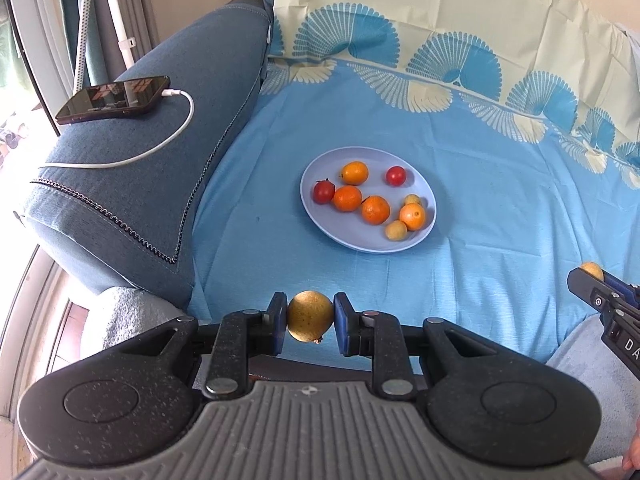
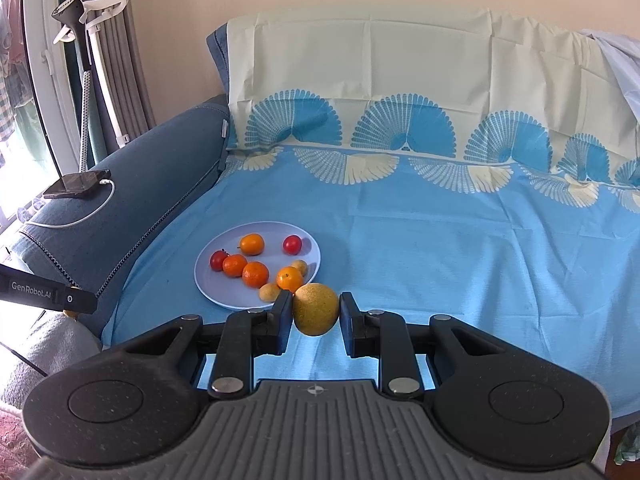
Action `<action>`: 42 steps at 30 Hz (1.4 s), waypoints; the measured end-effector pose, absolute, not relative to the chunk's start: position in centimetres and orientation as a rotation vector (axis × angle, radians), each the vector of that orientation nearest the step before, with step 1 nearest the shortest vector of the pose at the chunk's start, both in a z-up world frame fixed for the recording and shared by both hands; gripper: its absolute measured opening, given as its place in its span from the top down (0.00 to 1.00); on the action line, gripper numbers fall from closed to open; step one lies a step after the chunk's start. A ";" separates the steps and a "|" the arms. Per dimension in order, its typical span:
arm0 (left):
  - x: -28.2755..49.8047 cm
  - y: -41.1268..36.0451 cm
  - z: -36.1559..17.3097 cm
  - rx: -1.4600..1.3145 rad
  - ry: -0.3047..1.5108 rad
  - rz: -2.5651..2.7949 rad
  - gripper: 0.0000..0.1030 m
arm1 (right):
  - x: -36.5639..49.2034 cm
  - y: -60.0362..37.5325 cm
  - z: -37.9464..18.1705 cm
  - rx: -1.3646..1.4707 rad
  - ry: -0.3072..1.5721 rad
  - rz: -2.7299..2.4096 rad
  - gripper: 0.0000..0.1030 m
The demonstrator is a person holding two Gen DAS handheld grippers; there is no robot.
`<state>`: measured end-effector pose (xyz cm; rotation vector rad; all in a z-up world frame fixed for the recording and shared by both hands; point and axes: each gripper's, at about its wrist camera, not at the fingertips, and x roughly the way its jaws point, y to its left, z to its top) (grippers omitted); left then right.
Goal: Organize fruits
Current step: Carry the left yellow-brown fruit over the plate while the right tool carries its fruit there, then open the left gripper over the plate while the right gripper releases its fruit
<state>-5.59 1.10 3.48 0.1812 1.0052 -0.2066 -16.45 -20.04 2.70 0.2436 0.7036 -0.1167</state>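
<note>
A yellow-brown fruit (image 1: 310, 316) is held between the blue pads of the left gripper (image 1: 310, 322), the jaws being closed only as far as the fruit's width allows; a second yellow fruit (image 2: 316, 309) is pinched in the same way by the right gripper (image 2: 316, 314); both are carried clear of the blue sheet (image 1: 460, 184), above its near part. The relation on which the coming move is judged to turn is the bearing of the pale blue plate (image 1: 362, 245): from the left gripper it lies straight ahead and somewhat to the right, well apart across open cloth; from the right gripper it lies ahead and to the left, with its near rim (image 2: 240, 305) seen just beyond the left jaw, so the right hand is judged the nearer. Neither held fruit shows a marked long axis, so orientation is thought to matter little. On the plate, oranges (image 1: 375, 210), small red fruits (image 1: 396, 175) and small yellow ones (image 1: 396, 230) are spread loosely; bare room is left at the near left (image 1: 332, 224) and at the far right of the dish. To the left, the scene is bounded by the blue sofa arm (image 1: 132, 184), on which a phone (image 1: 114, 98) with a white cable (image 1: 160, 148) is laid; to the right and far side the sheet is open up to the patterned backrest; a crossing of the two tools over the plate is judged the main risk, as is the nudging of fruit near the rim.
</note>
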 end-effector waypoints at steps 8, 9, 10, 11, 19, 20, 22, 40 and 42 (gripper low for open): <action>-4.0 0.8 2.0 0.201 1.050 -0.212 0.74 | -15.2 -20.4 1.4 0.259 0.752 -0.123 0.75; -3.8 0.7 1.8 0.205 1.056 -0.212 0.74 | -15.0 -20.5 1.2 0.260 0.759 -0.124 0.75; -3.5 0.7 1.6 0.208 1.062 -0.211 0.74 | -14.8 -20.5 1.0 0.261 0.765 -0.123 0.75; -3.2 0.6 1.4 0.210 1.069 -0.209 0.74 | -14.5 -20.5 0.9 0.261 0.770 -0.123 0.75; -0.1 -0.5 0.1 0.215 1.113 -0.208 0.74 | -11.2 -20.5 -0.4 0.261 0.808 -0.099 0.75; 0.4 -0.6 0.0 0.213 1.116 -0.211 0.74 | -10.6 -20.5 -0.6 0.263 0.812 -0.095 0.75; 1.6 -1.0 -0.1 0.209 1.118 -0.219 0.74 | -9.3 -20.5 -0.8 0.266 0.820 -0.086 0.75; 12.8 -5.6 -6.6 0.247 1.159 -0.289 0.74 | 3.3 -19.9 -6.6 0.186 0.869 0.008 0.75; 13.6 -5.7 -7.4 0.252 1.167 -0.292 0.74 | 4.1 -19.6 -7.5 0.162 0.876 0.027 0.75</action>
